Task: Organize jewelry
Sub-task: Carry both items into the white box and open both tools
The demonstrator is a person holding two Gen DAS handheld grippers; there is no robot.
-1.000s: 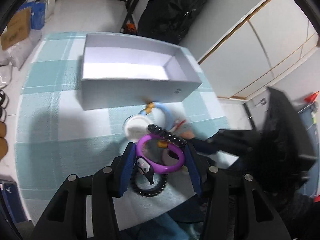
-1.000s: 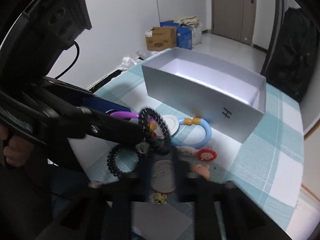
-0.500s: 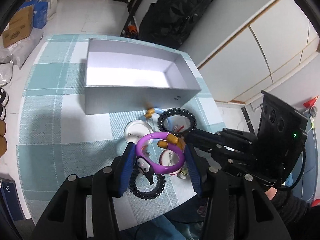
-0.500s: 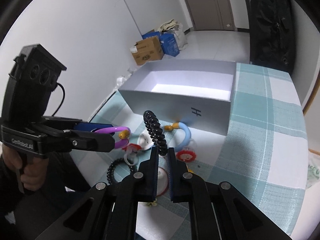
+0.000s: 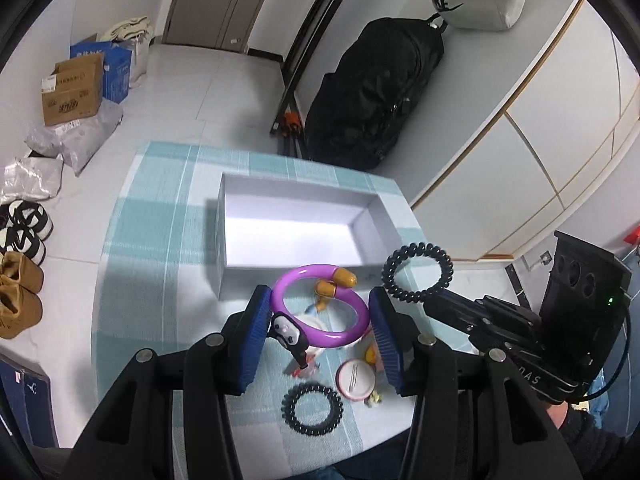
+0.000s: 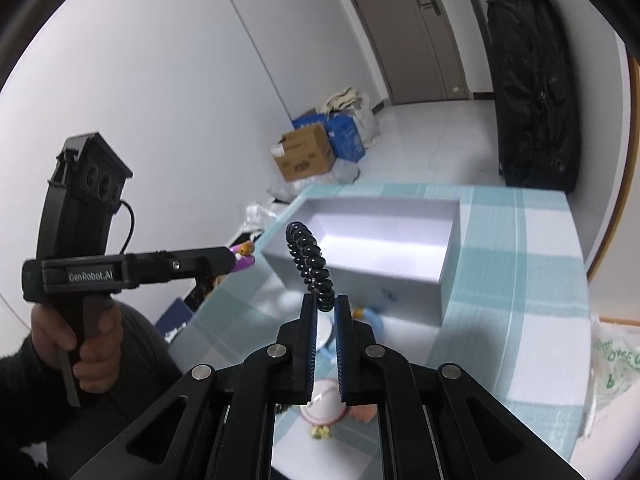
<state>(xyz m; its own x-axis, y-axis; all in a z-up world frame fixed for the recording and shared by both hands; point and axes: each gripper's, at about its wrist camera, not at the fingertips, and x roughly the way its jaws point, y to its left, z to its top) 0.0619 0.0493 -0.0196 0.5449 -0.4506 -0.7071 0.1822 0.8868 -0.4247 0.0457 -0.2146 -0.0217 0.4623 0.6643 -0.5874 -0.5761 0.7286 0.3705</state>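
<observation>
Grippers level above table: left [image 5: 320, 322] clasps purple ring [image 5: 320, 306]; right [image 6: 323, 312] pinches coil [image 6: 310, 264].

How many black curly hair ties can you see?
2. One black spiral tie is pinched in the right gripper; the other lies on the checked tablecloth. More may hide behind the grippers.

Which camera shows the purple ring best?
The left wrist view: the purple bracelet shows as a whole loop between the left gripper's fingers, with its orange tips and penguin charm. The right wrist view shows only its tips poking out beside the gripper, small and far.
</observation>
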